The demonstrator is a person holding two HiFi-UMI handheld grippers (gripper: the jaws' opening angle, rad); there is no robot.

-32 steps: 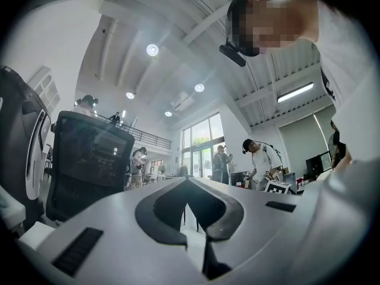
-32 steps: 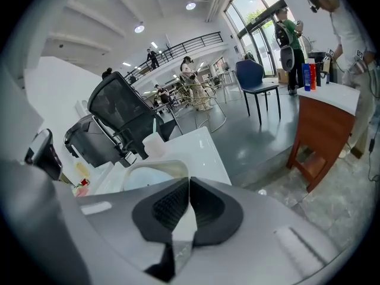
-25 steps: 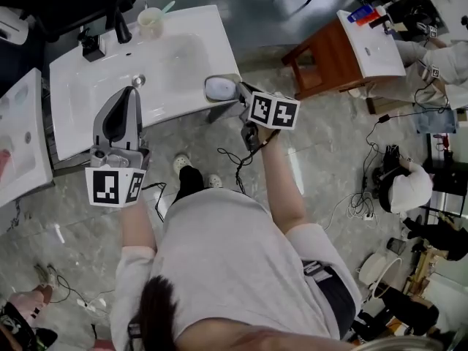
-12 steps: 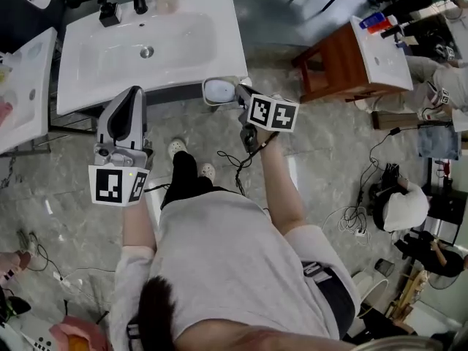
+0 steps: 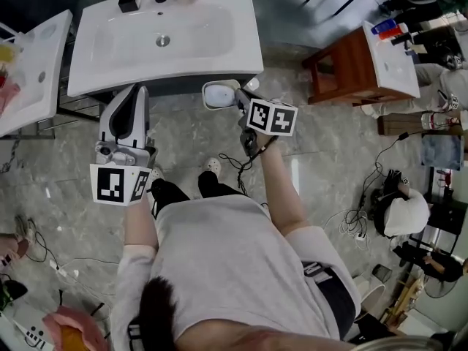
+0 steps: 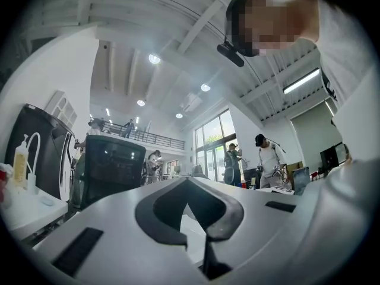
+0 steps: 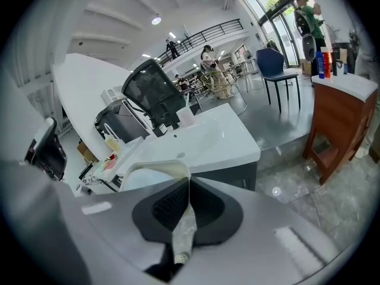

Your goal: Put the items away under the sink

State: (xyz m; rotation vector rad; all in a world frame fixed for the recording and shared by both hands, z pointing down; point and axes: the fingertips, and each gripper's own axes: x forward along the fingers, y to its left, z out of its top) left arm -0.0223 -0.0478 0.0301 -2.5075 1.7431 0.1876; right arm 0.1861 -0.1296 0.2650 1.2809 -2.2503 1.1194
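Cream-rimmed, rounded-square plastic item (image 5: pixel 218 92) sits pinched in your right gripper (image 5: pixel 234 98), just off the white rectangular sink's (image 5: pixel 219 46) front edge. Your left gripper (image 5: pixel 136 93) is pressed together, empty.

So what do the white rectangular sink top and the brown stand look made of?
White rectangular sink top: probably glazed ceramic, glossy, judging by its smooth sheen. Brown stand: seemingly wood, reddish-brown, satin finish; grain too small to tell.
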